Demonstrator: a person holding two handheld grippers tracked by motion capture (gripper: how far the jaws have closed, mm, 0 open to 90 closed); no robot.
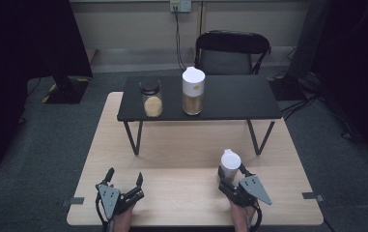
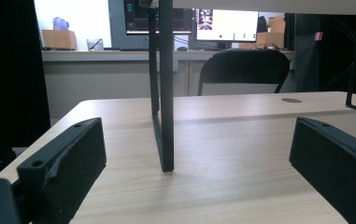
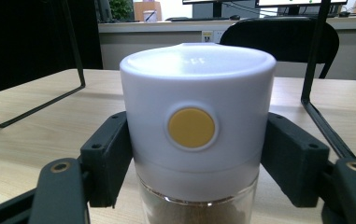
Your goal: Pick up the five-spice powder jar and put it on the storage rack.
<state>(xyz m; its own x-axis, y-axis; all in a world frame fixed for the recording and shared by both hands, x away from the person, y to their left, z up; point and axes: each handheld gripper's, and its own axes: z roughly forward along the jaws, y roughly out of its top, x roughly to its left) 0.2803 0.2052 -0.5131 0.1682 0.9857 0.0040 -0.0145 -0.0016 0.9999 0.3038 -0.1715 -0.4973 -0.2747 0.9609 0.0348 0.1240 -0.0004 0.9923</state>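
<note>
At the counter's (image 1: 123,145) near right, the right gripper's (image 1: 231,175) jaws clench a white-lidded jar (image 1: 230,163); near left, the left gripper's (image 1: 124,177) jaws are released.

Both grippers, left gripper (image 1: 124,181) and right gripper (image 1: 231,175), are showing black bodies, grey three-cornered plates (screw-studded) and trailing cables.

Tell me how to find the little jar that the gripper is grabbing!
Look at the light wooden table, at its near edge on the right, in front of the black shelf. There the right gripper squeezes a small jar. It has a white lid with a yellow dot, and it's shorter than the tall jar on the shelf.
</note>
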